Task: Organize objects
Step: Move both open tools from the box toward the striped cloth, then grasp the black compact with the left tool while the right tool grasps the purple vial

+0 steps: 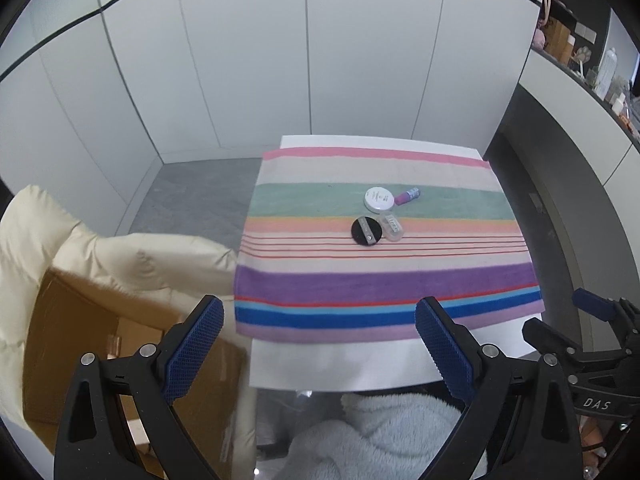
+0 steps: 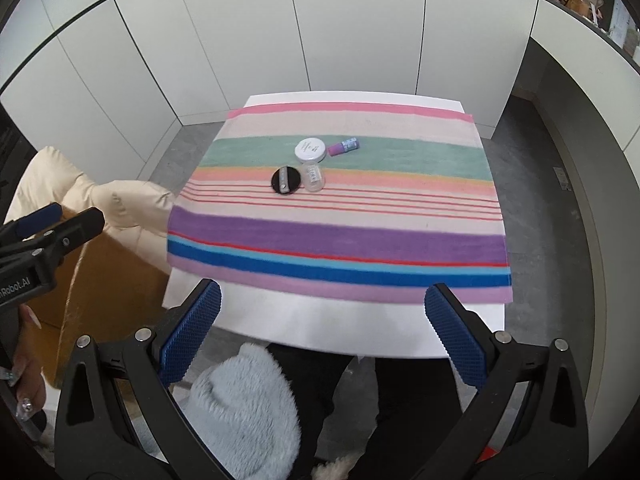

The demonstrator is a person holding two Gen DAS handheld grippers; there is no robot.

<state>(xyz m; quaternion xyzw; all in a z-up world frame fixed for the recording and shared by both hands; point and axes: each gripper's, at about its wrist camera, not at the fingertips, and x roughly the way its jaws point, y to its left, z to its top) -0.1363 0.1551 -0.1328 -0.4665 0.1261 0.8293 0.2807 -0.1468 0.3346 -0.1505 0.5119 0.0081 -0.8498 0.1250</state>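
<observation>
Striped towel (image 2: pixel 340 236), purple bottle (image 2: pixel 343 146) lying sideways, cap rightward

white table (image 2: pixel 320 332), center; striped towel (image 2: pixel 340 236) spread over its top. cardboard box (image 1: pixel 80 320) on the floor at 8 o'clock of the table, cream padded jacket (image 1: pixel 120 256) draped across it. white wall panels (image 2: pixel 352 28) at 12 o'clock. cluttered shelf (image 1: pixel 592 60) at 2 o'clock.

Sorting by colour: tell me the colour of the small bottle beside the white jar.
Purple, with a bluish cap: the small bottle shows best in the right wrist view.
</observation>
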